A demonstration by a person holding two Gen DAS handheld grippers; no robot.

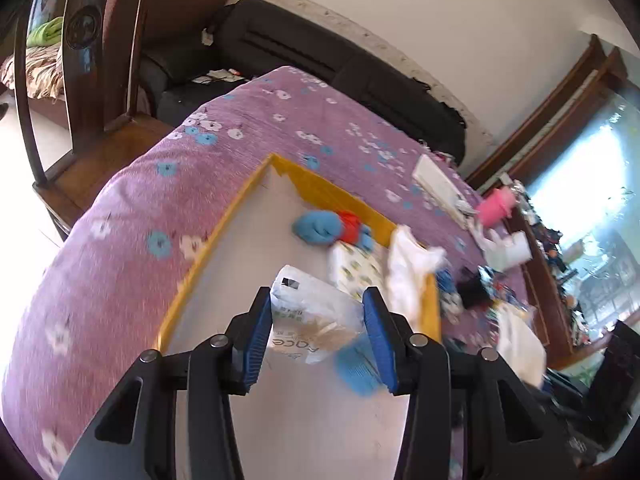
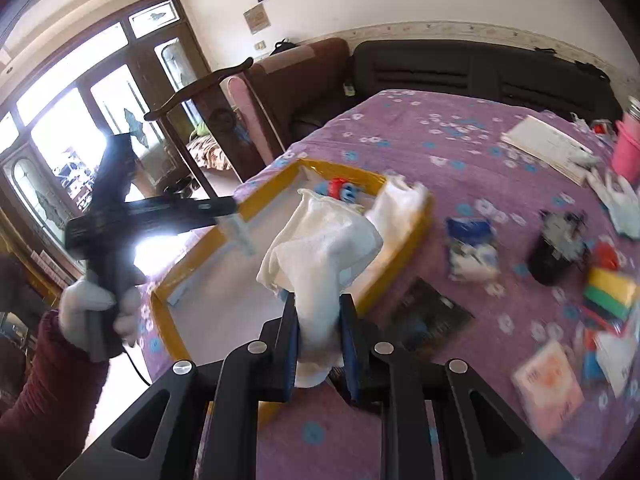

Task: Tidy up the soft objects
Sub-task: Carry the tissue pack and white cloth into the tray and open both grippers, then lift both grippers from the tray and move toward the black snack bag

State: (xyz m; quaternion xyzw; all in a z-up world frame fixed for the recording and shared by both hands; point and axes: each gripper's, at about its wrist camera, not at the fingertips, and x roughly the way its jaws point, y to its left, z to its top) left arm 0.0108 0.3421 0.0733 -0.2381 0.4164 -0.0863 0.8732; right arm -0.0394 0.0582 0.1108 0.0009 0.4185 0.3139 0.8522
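A yellow-rimmed tray (image 1: 224,232) with a white floor lies on the purple flowered cloth. In it lie a blue and red soft toy (image 1: 320,228), a patterned tissue pack (image 1: 356,268) and a white cloth (image 1: 408,268) over its far rim. My left gripper (image 1: 316,300) is shut on a white plastic wipes pack (image 1: 312,312) above the tray floor; a blue soft piece (image 1: 356,364) shows beside its right finger. My right gripper (image 2: 320,308) is shut on a white towel (image 2: 320,248), held above the tray (image 2: 404,256). The left gripper shows in the right wrist view (image 2: 236,224).
On the cloth right of the tray lie a blue and white pack (image 2: 472,248), a black pouch (image 2: 556,248), a dark booklet (image 2: 432,316), coloured sponges (image 2: 608,292), a pink cup (image 2: 628,152) and a white book (image 2: 548,148). A wooden chair (image 1: 92,80) and a black sofa (image 1: 340,64) stand behind.
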